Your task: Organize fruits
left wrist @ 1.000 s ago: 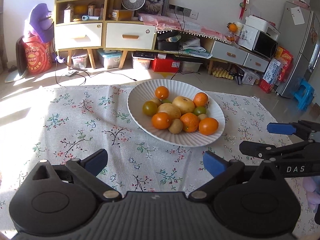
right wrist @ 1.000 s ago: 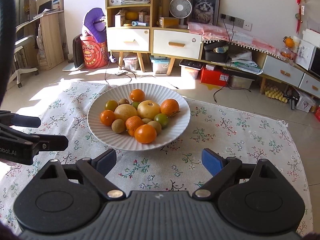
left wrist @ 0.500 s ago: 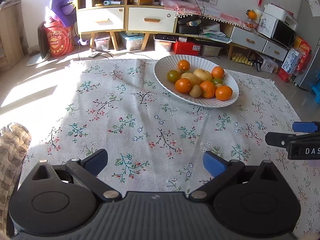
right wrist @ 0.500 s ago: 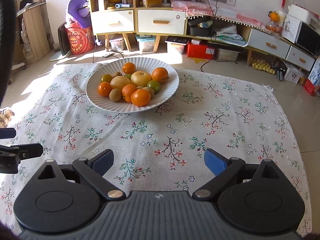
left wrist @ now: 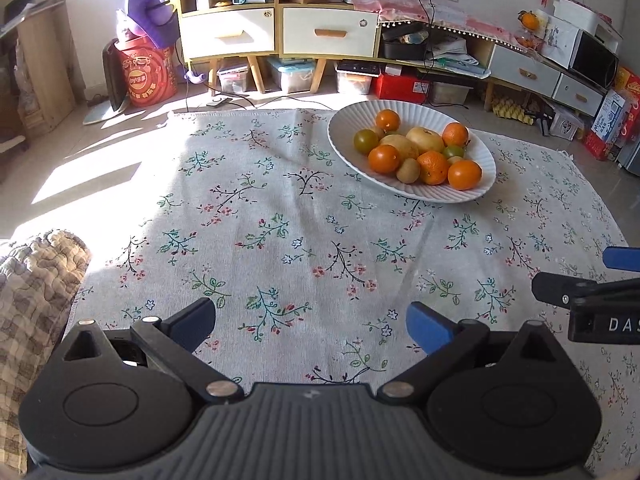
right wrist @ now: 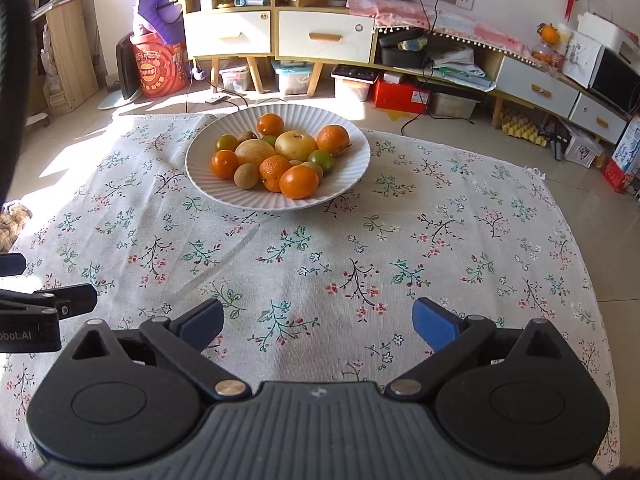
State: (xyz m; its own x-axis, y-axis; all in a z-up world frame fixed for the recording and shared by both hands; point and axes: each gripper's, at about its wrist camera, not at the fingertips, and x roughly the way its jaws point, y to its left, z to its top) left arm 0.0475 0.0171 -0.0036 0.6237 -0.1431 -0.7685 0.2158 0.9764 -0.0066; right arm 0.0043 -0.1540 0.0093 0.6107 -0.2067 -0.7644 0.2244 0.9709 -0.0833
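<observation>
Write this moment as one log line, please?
left gripper: open, empty | right gripper: jaws opening, empty | fruit: all in white bowl | both grippers short of bowl, over floral cloth

Each tool, the left tool [left wrist: 310,320] and the right tool [right wrist: 318,318], is matte black with a ribbed grey housing, silver pivot screws, blue pads [right wrist: 434,322] and white lettering.

Ahead of the right gripper [right wrist: 318,326], whose empty jaws are opening, bare floral cloth [right wrist: 360,256] runs clear up to the white plate [right wrist: 200,178], heaped with fruit [right wrist: 276,160]. The left gripper [left wrist: 312,326] has open cloth ahead too; the plate stands off to its right. A quilted blanket [left wrist: 36,280] crowds its left side.
</observation>
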